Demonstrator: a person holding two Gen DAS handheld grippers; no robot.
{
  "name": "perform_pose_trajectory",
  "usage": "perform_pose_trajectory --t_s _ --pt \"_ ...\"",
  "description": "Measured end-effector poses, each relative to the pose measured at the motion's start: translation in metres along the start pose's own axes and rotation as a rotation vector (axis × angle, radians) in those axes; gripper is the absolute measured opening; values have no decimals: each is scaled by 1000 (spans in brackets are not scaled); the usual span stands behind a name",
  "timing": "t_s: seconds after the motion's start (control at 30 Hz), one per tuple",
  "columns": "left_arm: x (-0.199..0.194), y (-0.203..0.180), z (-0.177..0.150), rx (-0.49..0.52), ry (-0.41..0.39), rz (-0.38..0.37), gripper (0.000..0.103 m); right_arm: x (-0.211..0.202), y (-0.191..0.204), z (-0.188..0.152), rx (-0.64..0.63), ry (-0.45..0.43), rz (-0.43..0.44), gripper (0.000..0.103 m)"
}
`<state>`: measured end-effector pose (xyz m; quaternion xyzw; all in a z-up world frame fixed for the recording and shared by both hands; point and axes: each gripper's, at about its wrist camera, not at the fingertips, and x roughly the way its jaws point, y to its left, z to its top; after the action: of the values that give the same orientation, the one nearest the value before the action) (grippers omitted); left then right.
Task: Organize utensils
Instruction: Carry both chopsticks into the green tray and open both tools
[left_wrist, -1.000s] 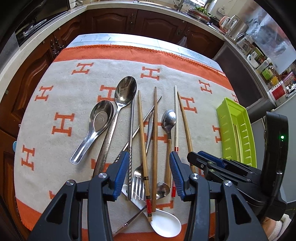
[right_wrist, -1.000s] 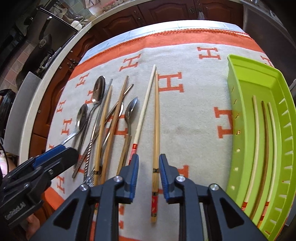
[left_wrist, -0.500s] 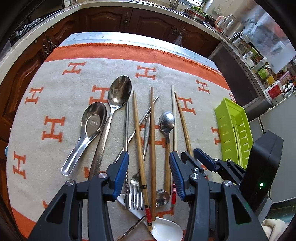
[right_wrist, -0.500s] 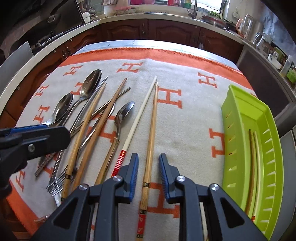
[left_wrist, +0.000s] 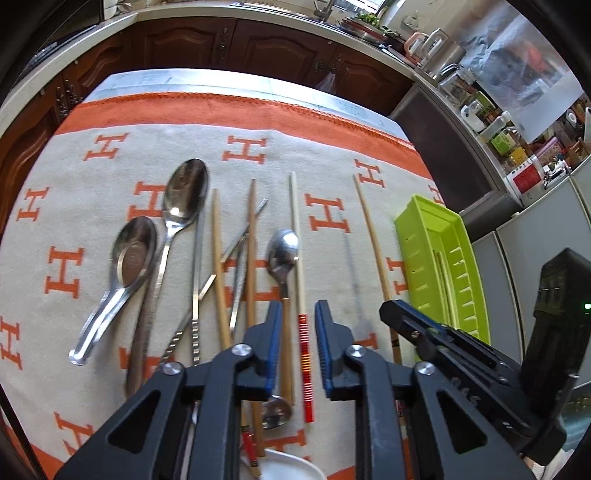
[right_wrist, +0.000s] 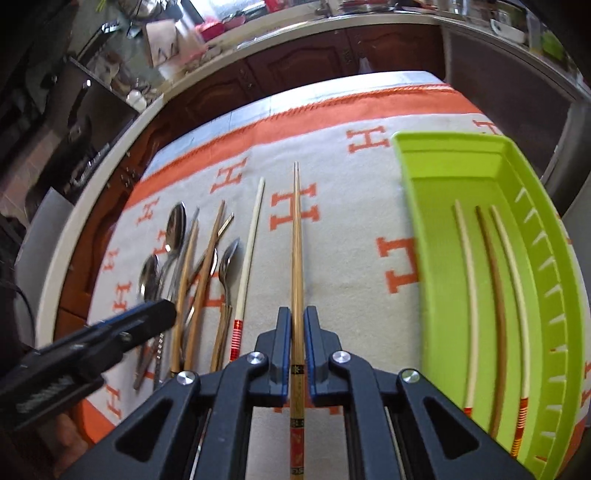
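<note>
My left gripper (left_wrist: 298, 310) hangs over the pile of utensils, its jaws closing. A white chopstick (left_wrist: 295, 229) with a red-striped end lies between them, with gaps on both sides. My right gripper (right_wrist: 297, 314) is closing too, and its pads press on a brown bamboo chopstick (right_wrist: 296, 229) that points straight ahead over the cloth. The same chopstick (left_wrist: 371, 236) shows in the left wrist view, casting a shadow. A lime green tray (right_wrist: 417, 184) to the right holds three chopsticks.
Left of the white chopstick lie two steel spoons (left_wrist: 184, 195), a small spoon (left_wrist: 282, 251), bamboo chopsticks (left_wrist: 218, 258) and metal chopsticks. A white ceramic spoon (left_wrist: 291, 469) is at the near edge. Dark cabinets and a cluttered counter ring the cloth-covered table (left_wrist: 236, 107).
My left gripper moved right from the fork and bamboo pair to the white chopstick, and its jaws narrowed. My right gripper shut on the bamboo chopstick and swung it toward the tray.
</note>
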<state>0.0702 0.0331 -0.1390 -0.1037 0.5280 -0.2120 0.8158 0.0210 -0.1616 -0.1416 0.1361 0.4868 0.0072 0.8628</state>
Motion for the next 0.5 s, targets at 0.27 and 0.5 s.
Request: perform_pose_trajectory --t_s 0.27,0.5 --pt "31 -15 -1 -26 47 -1 13 -37 -25 6 63 -71 38 7" --pt "51 -20 -2 -28 55 78 13 -59 -40 6 74 -121 44 7"
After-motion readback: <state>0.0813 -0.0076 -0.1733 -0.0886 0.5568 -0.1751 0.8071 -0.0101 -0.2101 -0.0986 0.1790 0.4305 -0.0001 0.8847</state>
